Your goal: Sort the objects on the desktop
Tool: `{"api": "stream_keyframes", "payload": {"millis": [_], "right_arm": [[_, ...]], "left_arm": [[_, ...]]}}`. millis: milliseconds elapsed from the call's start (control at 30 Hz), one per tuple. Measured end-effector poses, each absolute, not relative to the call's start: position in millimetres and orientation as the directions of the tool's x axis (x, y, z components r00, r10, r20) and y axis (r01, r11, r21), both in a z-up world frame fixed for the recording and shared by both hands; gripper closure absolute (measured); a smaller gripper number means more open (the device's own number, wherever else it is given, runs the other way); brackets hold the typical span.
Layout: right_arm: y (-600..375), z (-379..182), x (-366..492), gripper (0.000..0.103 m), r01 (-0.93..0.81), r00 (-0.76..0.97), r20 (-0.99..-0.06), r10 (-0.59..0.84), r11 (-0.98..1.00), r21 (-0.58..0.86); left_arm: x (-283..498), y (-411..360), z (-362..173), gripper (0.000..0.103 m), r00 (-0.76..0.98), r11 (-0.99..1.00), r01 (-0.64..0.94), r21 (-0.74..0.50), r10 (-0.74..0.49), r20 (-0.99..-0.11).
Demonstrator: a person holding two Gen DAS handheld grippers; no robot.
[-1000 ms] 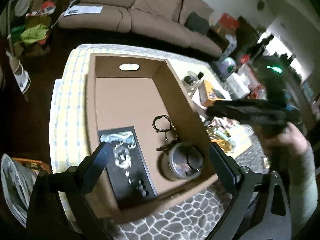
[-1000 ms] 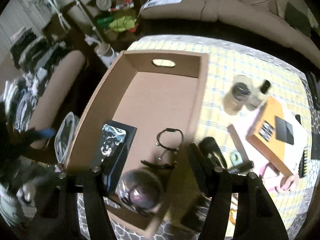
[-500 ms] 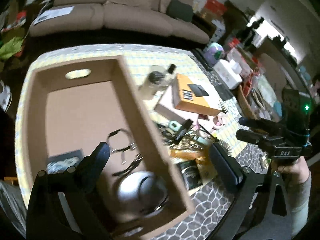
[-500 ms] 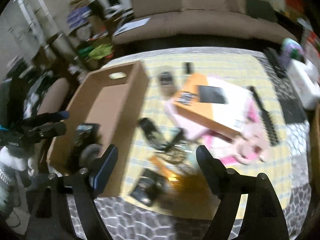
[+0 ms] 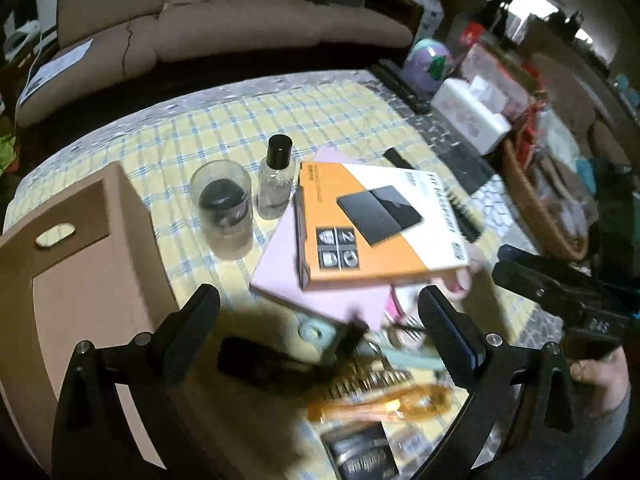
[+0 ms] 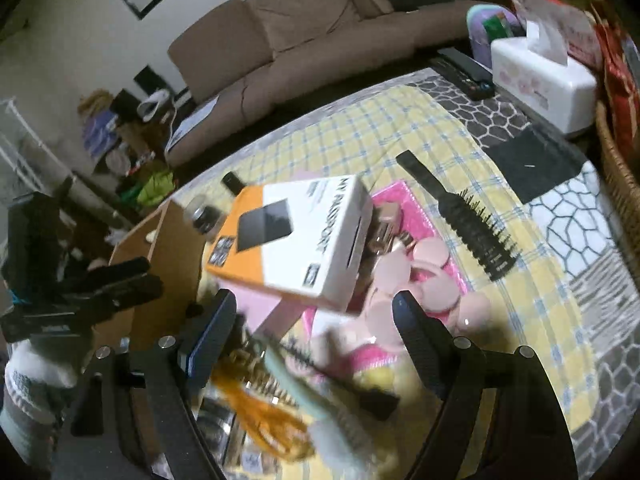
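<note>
Orange-and-white hard-drive box [image 5: 380, 228], printed with a black drive picture and "MY PASSPORT" on its white end: resting tilted on a pink flat box [image 5: 320, 280], on the yellow checked tablecloth [image 5: 224, 128], just right of the cardboard box [image 5: 80, 288].

Left gripper [image 5: 320, 320]: spread wide, holding nothing, above blurred clutter: a dark object [image 5: 256, 360], a mint-green item [image 5: 316, 332], an orange piece [image 5: 380, 400].

Right gripper [image 6: 316, 320]: spread wide, holding nothing, above the same blurred clutter, close to the near corner of the hard-drive box.

Left wrist view only:
- Clear glass jar [image 5: 224, 212] with a dark item inside, beside a small clear bottle with black cap [image 5: 276, 184], both upright between the cardboard box and the hard-drive box.
- Handle cutout in the cardboard box end wall.

Right wrist view only:
- Pink tray [image 6: 420, 248] holding round pink pads [image 6: 432, 252], partly behind the hard-drive box.
- Black hairbrush [image 6: 460, 216] lying flat, right of the tray.
- White tissue box [image 6: 544, 80] at the far table edge; wicker basket [image 6: 620, 176] at the right.
</note>
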State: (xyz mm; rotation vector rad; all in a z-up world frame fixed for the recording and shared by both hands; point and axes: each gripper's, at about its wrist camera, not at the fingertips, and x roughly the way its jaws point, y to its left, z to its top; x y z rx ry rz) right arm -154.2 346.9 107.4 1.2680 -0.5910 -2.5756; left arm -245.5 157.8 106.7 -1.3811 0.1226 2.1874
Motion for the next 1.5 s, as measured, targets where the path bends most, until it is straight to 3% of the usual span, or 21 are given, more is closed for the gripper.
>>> {"api": "stream_keyframes", "payload": {"millis": [133, 233, 400, 467, 500, 633, 1033, 1500], "right_arm": [[348, 96, -167, 0.02, 0.013, -0.628, -0.684, -0.37, -0.885, 0.466], [349, 90, -174, 0.023, 0.015, -0.639, -0.67, -0.378, -0.877, 0.48], [345, 76, -183, 0.041, 0.043, -0.622, -0.656, -0.427, -0.855, 0.517], [339, 70, -183, 0.044, 0.057, -0.61, -0.66, -0.439, -0.855, 0.516], [338, 70, -181, 0.045, 0.062, -0.617, -0.656, -0.435, -0.858, 0.511], [333, 74, -177, 0.046, 0.073, -0.614, -0.667, -0.422, -0.872, 0.484], [320, 120, -141, 0.046, 0.132, -0.659, -0.615, -0.433, -0.872, 0.472], [251, 191, -84, 0.045, 0.269, -0.66, -0.589, -0.466, -0.879, 0.394]], "left_arm": [[-262, 172, 87, 0.014, -0.305, -0.858, -0.484, -0.171, 0.349, -0.886], [-269, 177, 79, 0.015, -0.297, -0.857, -0.488, -0.163, 0.339, -0.893], [-273, 184, 70, 0.015, -0.264, -0.836, -0.508, -0.208, 0.38, -0.886], [-273, 189, 71, 0.024, -0.227, -0.812, -0.528, -0.249, 0.418, -0.88], [-272, 192, 72, 0.034, -0.212, -0.8, -0.536, -0.27, 0.438, -0.874], [-265, 200, 79, 0.033, -0.235, -0.797, -0.56, -0.228, 0.417, -0.878], [-232, 170, 129, 0.033, -0.282, -0.779, -0.56, -0.282, 0.499, -0.82], [-173, 81, 193, 0.035, -0.341, -0.77, -0.529, -0.357, 0.578, -0.742]]}}
